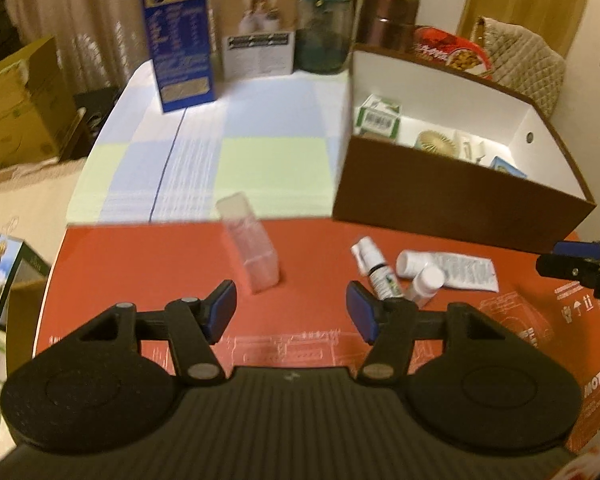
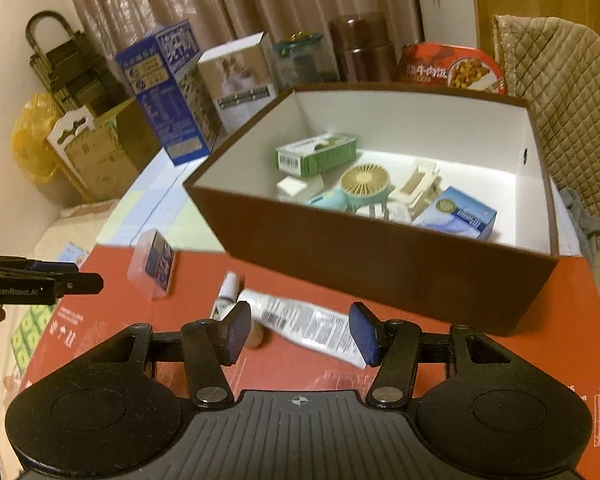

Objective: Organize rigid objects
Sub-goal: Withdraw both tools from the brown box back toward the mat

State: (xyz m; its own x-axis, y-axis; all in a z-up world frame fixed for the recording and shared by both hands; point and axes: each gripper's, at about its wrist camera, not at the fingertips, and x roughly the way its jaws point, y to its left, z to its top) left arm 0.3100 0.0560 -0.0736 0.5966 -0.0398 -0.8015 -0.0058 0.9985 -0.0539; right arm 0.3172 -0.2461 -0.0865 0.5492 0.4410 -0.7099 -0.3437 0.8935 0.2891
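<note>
A clear plastic case lies on the red surface, just left of a small spray bottle, a white pill bottle and a white tube. Behind them stands the brown box, already holding a green carton and a small fan. The left claw and right claw hover spread and empty.

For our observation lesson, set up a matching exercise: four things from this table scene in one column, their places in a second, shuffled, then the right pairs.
Things:
1. green carton
2. clear plastic case
3. tall blue carton
4. white tube

Places:
A. standing on the checked cloth
B. lying on the red sheet, ahead of the right hand-held gripper
C. inside the brown box
D. on the red sheet, left of the small bottles

Pairs: 1-C, 2-D, 3-A, 4-B
</note>
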